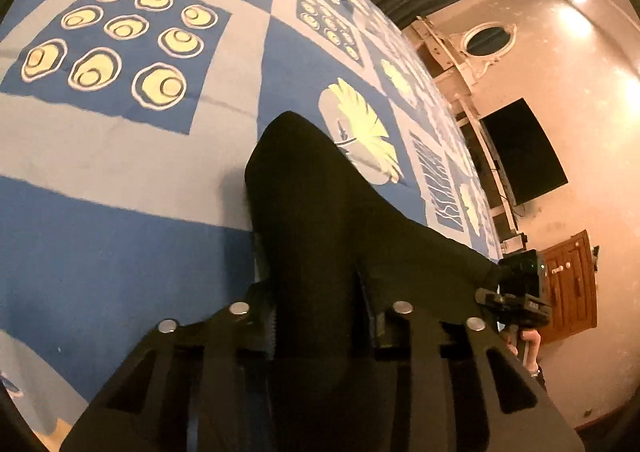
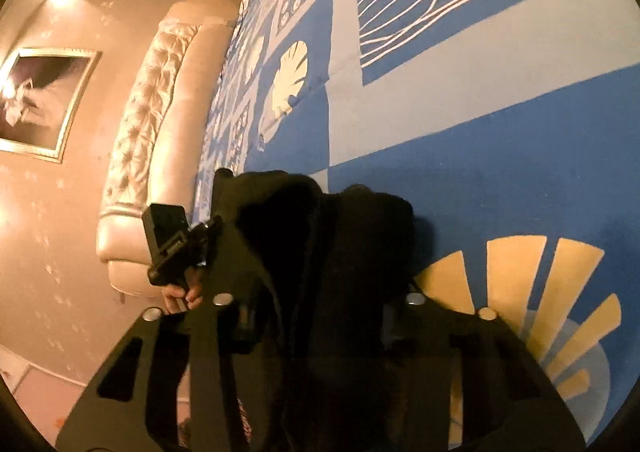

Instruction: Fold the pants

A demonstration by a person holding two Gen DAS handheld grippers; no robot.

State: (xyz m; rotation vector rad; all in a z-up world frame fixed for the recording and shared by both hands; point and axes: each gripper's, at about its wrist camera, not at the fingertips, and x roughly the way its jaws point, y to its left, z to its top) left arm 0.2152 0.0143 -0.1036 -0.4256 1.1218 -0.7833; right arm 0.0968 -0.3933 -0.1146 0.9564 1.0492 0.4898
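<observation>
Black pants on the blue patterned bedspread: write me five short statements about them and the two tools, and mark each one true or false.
1. The black fabric pants sit between the left tool's fingers. True.
2. The right tool is empty. False: black cloth fills its jaws too.
3. The blue, grey and yellow patterned bedspread lies under the pants. True.
4. The pants are white. False: they are black.
5. The left wrist view shows the other tool at its right edge. True.
</observation>
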